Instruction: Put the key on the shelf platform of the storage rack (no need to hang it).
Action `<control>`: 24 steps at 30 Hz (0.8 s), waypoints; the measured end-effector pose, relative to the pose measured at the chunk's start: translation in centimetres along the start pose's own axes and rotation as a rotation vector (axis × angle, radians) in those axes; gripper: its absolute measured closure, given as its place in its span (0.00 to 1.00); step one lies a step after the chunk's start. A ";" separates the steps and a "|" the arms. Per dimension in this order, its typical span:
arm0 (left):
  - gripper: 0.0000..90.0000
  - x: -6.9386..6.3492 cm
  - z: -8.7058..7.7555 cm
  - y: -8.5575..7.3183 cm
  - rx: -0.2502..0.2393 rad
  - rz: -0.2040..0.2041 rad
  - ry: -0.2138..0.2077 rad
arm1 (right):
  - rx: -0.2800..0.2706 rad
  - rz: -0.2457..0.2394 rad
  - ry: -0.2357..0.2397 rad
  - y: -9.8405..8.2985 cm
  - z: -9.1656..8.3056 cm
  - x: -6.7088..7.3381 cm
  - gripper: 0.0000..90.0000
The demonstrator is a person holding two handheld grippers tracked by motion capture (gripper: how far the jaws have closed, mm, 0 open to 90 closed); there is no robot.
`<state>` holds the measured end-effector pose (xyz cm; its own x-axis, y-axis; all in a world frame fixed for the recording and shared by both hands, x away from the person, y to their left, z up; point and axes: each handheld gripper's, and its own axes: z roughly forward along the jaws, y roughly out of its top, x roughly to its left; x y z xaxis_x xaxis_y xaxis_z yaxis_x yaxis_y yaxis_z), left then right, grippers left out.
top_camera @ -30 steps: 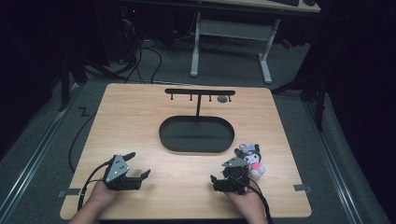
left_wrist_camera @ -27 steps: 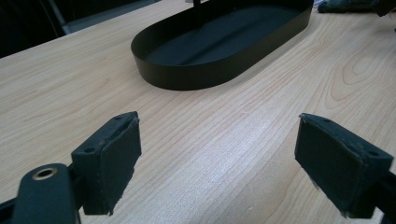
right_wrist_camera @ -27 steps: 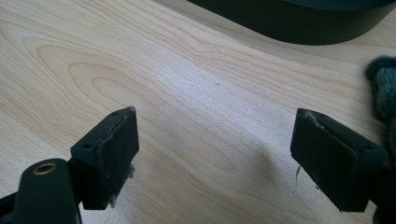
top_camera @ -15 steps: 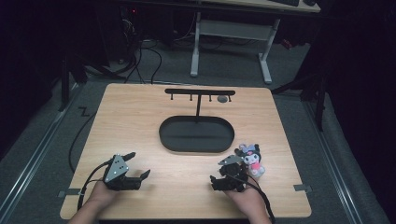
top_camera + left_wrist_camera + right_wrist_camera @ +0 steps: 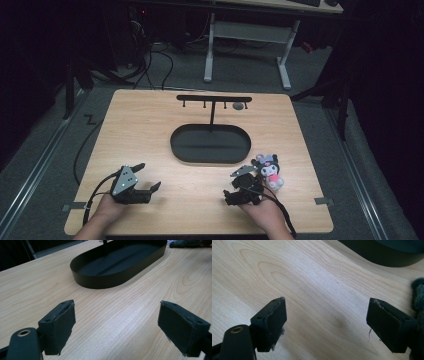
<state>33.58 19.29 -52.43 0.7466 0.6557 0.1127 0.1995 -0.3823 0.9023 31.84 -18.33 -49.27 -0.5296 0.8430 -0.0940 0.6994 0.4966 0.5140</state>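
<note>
Right gripper [image 5: 243, 187]: jaws spread wide, nothing between them, bare wood under the gap in the right gripper view. Just beside it, on the side away from the other hand, the plush toy [image 5: 270, 171], lying on the table [image 5: 150, 130] near the tray's right end and a little toward the person; a dark furry edge of it at the frame's right border past the far jaw [image 5: 418, 293]. Left gripper [image 5: 141, 180]: likewise wide open and empty, resting low on the tabletop, well apart from the toy and off the tray's near left corner.

Progress, judged from the layout: barely begun. Toy not yet grasped, not lifted, not placed anywhere. Left to do, probably: closing on the toy with the near gripper, then carrying it to the tray or up to the hook stand [image 5: 214, 99] rising from the tray's far side.

Oval black tray [image 5: 210, 143]: holding nothing loose, only the foot of the stand's post. Inside floor bare and dark in the left gripper view [image 5: 117, 258].
</note>
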 end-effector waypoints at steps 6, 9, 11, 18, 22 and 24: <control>0.17 0.0 0.0 0.0 -0.002 -0.002 -0.002 | 0.032 -0.009 0.009 0.2 -0.3 -0.2 0.18; 0.17 0.1 0.0 0.0 -0.003 -0.004 -0.003 | 0.049 0.009 0.020 0.4 -0.8 -0.4 0.19; 0.17 0.0 0.0 0.0 -0.004 -0.004 -0.002 | 0.055 0.006 0.024 0.5 -1.0 -0.7 0.19; 0.17 0.0 0.0 0.0 0.000 0.000 -0.001 | 0.104 -0.001 0.035 0.8 -1.1 -0.8 0.19; 0.17 0.0 0.0 0.0 0.002 0.001 0.000 | 0.131 -0.005 0.045 1.1 -0.9 -0.8 0.19; 0.17 0.0 0.0 0.0 0.002 0.001 0.000 | 0.143 -0.002 0.040 1.1 -0.9 -0.8 0.19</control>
<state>33.56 19.29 -52.43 0.7468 0.6552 0.1141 0.1997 -0.3845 0.9013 32.63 -18.58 -47.88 -0.5481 0.8343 -0.0592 0.7579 0.5253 0.3868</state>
